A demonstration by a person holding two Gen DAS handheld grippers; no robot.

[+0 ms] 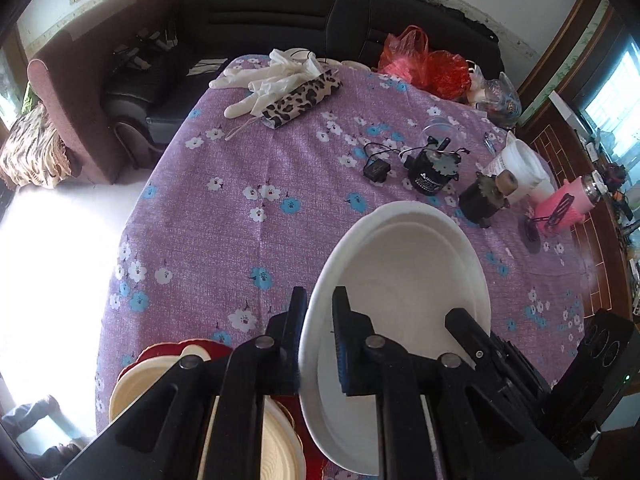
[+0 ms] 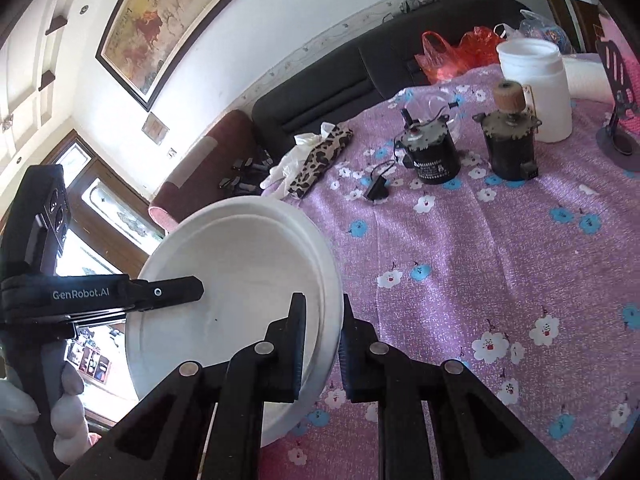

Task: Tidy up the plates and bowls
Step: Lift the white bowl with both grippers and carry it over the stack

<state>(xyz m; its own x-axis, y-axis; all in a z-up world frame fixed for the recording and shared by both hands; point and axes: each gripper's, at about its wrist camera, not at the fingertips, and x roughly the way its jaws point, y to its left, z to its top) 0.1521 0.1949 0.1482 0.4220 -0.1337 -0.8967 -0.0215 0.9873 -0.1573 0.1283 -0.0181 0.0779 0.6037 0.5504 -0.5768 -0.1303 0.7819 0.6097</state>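
Note:
A white plate is held tilted above the purple flowered tablecloth. My left gripper is shut on its left rim, one finger on each side. My right gripper is shut on the opposite rim of the same plate. The right gripper's finger shows in the left wrist view on the plate's right edge. The left gripper's finger shows in the right wrist view on the plate's left side. Cream-coloured bowls or plates stacked on a red plate sit at the table's near left corner, partly hidden by my left gripper.
Two black motors, a small black adapter, a white jar, white gloves, a leopard-print pouch and red plastic bags lie on the far half of the table. A black sofa stands behind.

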